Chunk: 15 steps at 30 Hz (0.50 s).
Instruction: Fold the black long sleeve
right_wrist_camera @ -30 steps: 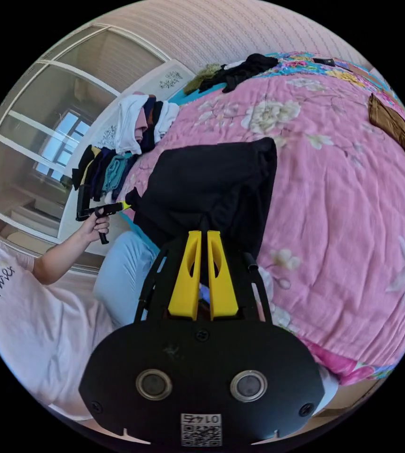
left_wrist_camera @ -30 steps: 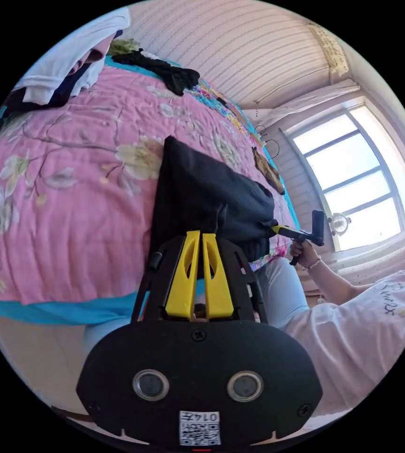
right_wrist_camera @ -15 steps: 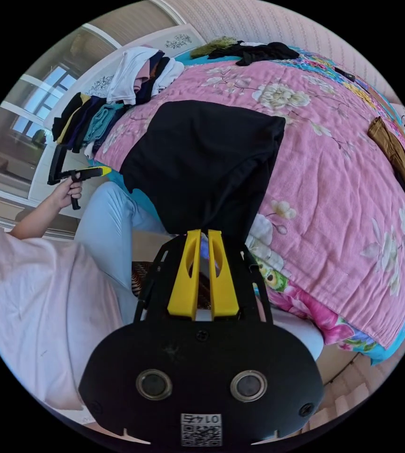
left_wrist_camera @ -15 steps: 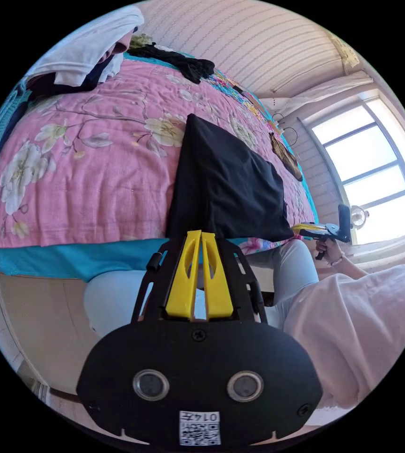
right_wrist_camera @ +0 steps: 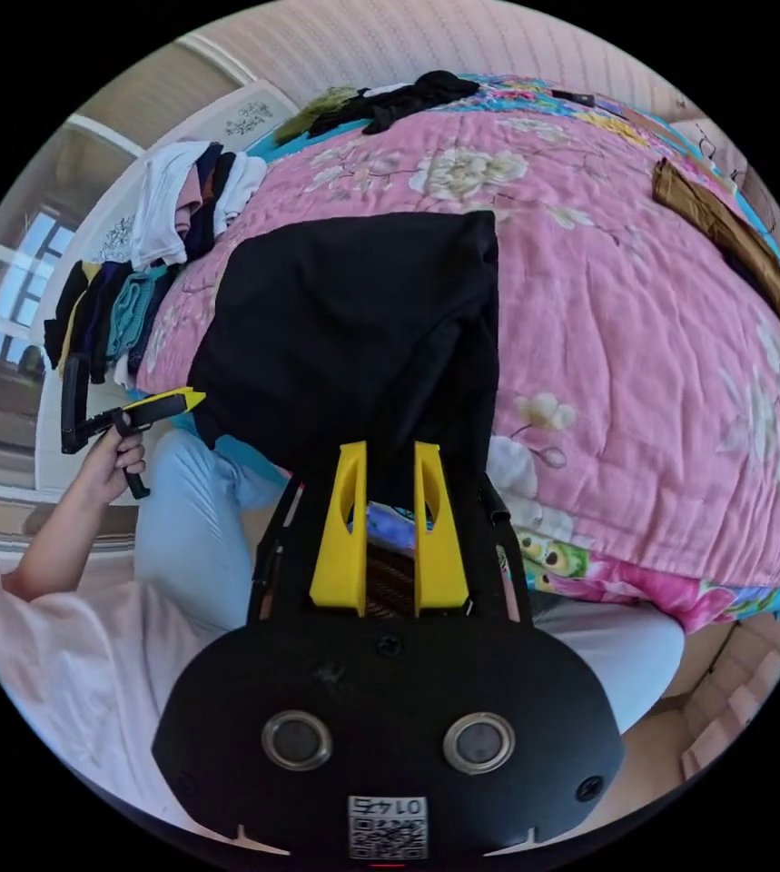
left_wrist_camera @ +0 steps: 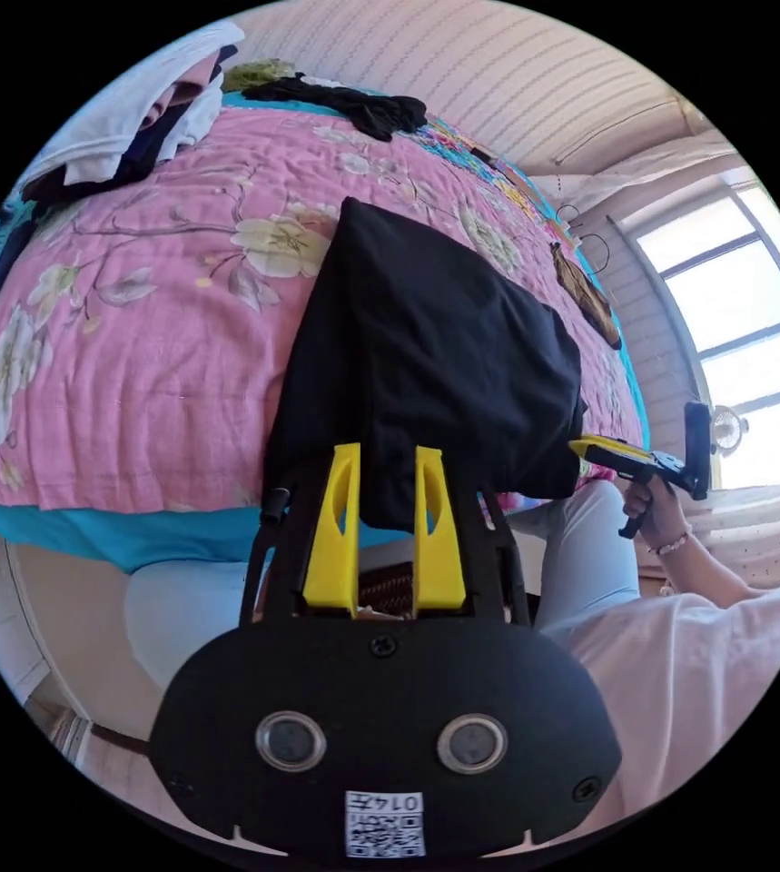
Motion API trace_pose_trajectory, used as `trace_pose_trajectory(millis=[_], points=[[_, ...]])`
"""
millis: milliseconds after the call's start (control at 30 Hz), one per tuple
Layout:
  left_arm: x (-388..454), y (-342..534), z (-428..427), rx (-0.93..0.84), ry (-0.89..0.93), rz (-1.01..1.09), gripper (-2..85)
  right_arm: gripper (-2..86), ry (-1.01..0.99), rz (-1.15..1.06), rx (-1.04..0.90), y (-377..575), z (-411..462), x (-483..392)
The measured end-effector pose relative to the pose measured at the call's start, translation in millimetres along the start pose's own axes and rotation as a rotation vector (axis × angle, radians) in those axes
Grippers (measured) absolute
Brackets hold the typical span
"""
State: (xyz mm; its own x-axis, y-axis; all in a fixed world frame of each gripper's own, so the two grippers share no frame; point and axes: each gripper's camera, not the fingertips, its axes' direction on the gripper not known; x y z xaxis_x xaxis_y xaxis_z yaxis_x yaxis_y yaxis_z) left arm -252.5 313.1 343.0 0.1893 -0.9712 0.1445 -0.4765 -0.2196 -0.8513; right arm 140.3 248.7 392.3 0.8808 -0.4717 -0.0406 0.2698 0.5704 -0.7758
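In the left gripper view, the left gripper (left_wrist_camera: 385,454) is nearest, its two yellow jaws spread apart, with a corner of the black long sleeve (left_wrist_camera: 435,363) hanging loose in the gap between them and neither jaw pressing on it. In the right gripper view, the right gripper (right_wrist_camera: 388,451) likewise has its jaws parted, the hem of the black garment (right_wrist_camera: 362,327) just beyond their tips. The garment is folded into a flat block that lies on the pink flowered quilt (left_wrist_camera: 135,300) at the quilt's near edge, its lower corner drooping over that edge toward the person's knees. The person sits against this near edge; a hand (right_wrist_camera: 113,454) holds the left gripper beside the garment's corner. Farther along the quilt, stacks of folded clothes (right_wrist_camera: 181,209) sit at one side. Across the quilt from those stacks lies a brown garment (right_wrist_camera: 725,232), and a dark heap of clothes (right_wrist_camera: 408,95) rests at the quilt's far edge.
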Motion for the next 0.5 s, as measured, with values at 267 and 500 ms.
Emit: trace_pose_trajectory(millis=[267,500], points=[[3,22,-18,0.08,-0.054,0.032,-0.8,1.0,-0.131,0.003,0.001,3,-7,-17],[2,46,15,0.022,-0.23,-0.036,-1.0,1.8,-0.031,0.028,-0.083,-20,18,-56]])
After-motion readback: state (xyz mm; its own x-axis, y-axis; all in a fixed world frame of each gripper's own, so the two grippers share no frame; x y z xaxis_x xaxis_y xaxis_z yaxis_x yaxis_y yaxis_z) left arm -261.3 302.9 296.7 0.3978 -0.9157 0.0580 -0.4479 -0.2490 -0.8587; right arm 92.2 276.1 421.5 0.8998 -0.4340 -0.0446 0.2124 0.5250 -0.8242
